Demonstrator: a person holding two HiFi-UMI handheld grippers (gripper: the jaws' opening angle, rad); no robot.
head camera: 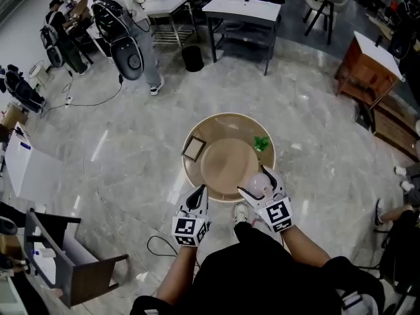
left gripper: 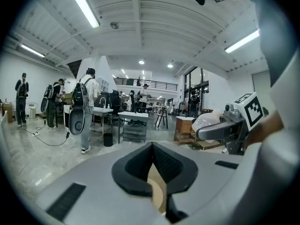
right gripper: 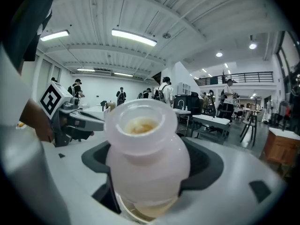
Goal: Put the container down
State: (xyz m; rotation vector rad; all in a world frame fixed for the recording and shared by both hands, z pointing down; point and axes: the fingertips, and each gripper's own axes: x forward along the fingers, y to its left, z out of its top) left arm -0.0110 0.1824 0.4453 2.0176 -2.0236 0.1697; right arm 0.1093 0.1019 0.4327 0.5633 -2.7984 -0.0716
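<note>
1. Round counter (head camera: 223, 128): it lies directly ahead of and below both grippers, and its middle is bare. A small frame (head camera: 193, 149) sits toward its left edge and a green item (head camera: 262, 144) toward its right edge.
2. Right gripper (head camera: 261, 186): jaws clamped on the body of the container (right gripper: 146, 149). It hangs over the counter's near edge and is the only hand placed to lower it.
3. Container: the long axis appears near upright, open mouth uppermost and base downward toward the counter. Contact is judged not yet made.
4. Left gripper (head camera: 198, 197): jaws together on nothing, at the near edge, beside and apart from the container.
</note>
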